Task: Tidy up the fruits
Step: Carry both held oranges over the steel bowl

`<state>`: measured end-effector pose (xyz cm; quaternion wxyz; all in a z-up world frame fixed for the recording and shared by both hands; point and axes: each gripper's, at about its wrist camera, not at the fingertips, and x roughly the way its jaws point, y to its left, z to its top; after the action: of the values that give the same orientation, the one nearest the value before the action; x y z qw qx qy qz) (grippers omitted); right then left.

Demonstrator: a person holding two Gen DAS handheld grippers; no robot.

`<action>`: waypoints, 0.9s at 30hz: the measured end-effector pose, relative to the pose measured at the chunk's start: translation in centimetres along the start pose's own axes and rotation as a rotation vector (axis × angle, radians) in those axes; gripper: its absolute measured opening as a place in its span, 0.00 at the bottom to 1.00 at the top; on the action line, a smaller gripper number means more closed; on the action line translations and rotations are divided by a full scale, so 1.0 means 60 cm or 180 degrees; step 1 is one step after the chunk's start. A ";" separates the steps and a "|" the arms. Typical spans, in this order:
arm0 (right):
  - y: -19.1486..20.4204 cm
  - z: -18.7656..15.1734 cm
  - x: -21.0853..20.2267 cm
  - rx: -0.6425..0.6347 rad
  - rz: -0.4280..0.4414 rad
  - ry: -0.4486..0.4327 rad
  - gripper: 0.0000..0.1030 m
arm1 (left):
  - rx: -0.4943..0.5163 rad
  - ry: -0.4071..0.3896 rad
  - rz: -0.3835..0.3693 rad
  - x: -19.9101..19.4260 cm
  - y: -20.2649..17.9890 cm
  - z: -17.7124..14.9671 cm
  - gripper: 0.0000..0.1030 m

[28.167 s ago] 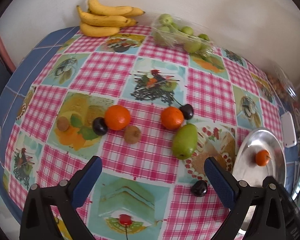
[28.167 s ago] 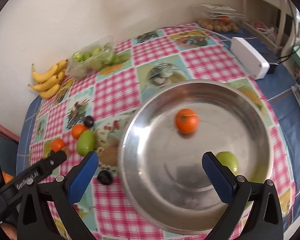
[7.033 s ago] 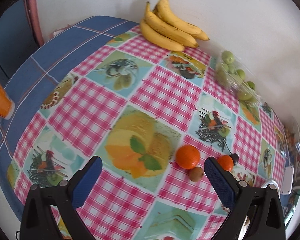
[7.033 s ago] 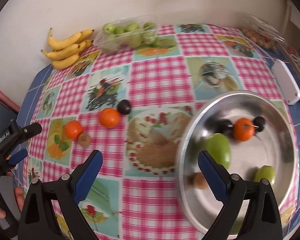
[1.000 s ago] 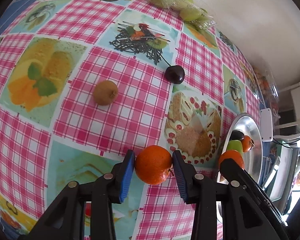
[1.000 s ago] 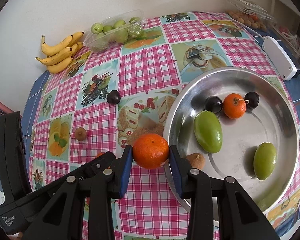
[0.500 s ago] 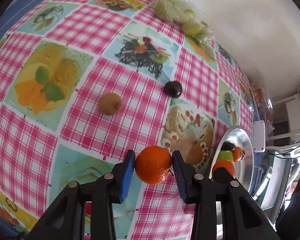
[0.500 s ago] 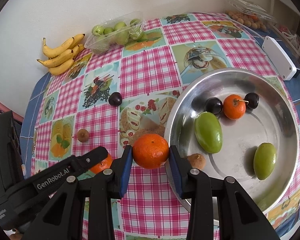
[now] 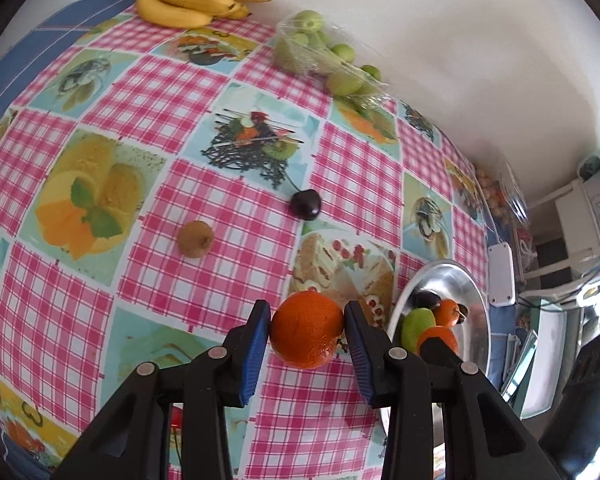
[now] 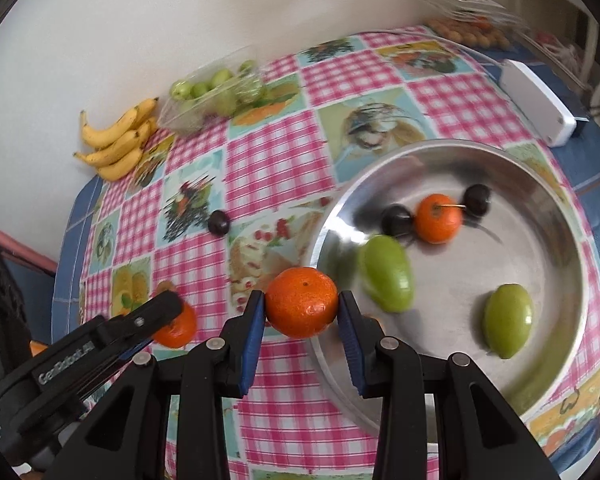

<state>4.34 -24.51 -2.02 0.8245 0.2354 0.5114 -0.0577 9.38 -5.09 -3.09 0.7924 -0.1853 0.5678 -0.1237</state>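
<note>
Two oranges are gripped: the left gripper (image 9: 306, 334) clenches one orange (image 9: 307, 330) above the tabletop (image 9: 228, 120); the right gripper (image 10: 301, 308) clenches another orange (image 10: 302, 308) at the metal bowl (image 10: 572, 264)'s nine o'clock rim, seemingly just outside.

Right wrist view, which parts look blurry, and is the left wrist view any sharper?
Right wrist view: the fruit in the metal bowl and the far table edge smear with motion blur, while the orange in the right claw stays crisp. Left wrist view: sharp throughout, though fisheye bulges the tablecloth.
</note>
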 end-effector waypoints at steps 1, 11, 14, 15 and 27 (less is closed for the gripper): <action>-0.008 0.001 -0.002 0.0035 -0.0027 -0.0007 0.37 | 0.0043 0.0004 -0.0003 0.000 -0.007 -0.002 0.39; -0.125 0.014 -0.025 0.0504 -0.0214 -0.0073 0.37 | 0.0522 0.0078 -0.0015 0.010 -0.083 -0.045 0.39; -0.155 0.016 -0.034 0.0608 -0.0280 -0.0111 0.37 | 0.0715 0.0086 -0.0030 0.012 -0.113 -0.064 0.39; -0.163 0.016 -0.037 0.0631 -0.0289 -0.0119 0.37 | 0.0760 0.0090 -0.0033 0.012 -0.120 -0.069 0.39; -0.194 0.027 -0.033 0.0605 -0.0340 -0.0170 0.38 | 0.1185 0.0219 0.0008 0.046 -0.183 -0.118 0.40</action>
<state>0.81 -35.78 -3.52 0.8075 0.2834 0.4932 -0.1560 3.71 -17.18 -2.70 0.7932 -0.0305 0.5622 -0.2320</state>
